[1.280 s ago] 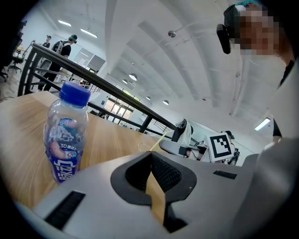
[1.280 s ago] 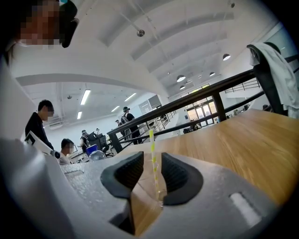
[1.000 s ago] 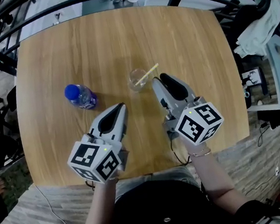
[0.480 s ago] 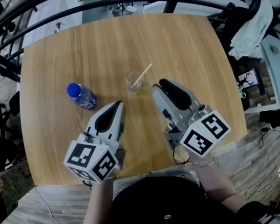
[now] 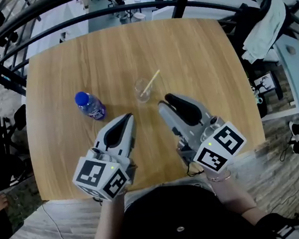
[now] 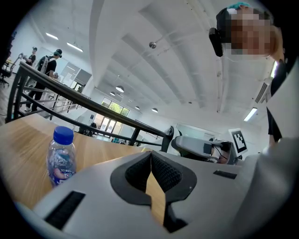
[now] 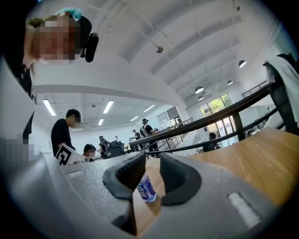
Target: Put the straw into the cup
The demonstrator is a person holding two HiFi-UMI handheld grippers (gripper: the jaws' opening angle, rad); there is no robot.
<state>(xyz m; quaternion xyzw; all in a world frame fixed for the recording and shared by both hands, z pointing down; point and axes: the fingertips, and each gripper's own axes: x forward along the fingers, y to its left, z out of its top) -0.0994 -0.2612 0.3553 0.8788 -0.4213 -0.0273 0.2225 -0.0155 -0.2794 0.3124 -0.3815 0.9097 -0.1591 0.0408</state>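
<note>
Table (image 5: 195,54): pale wood grain, matt, smooth. Cup (image 5: 143,89): clear, glossy. Bottle (image 5: 90,105): clear glossy plastic, blue cap. Left gripper (image 5: 129,115), right gripper (image 5: 162,103): grey matt plastic shells, with black ribbed pads (image 7: 131,170) lining the jaws.

The desk (image 5: 195,54) is a light wooden top with straight grain and rounded corners. A clear cup (image 5: 143,89) stands upright on it, about midway across its width. A small bottle (image 5: 89,106) with a blue cap and a blue label stands upright to the cup's left in the head view, well apart from it and slightly nearer the person.
</note>
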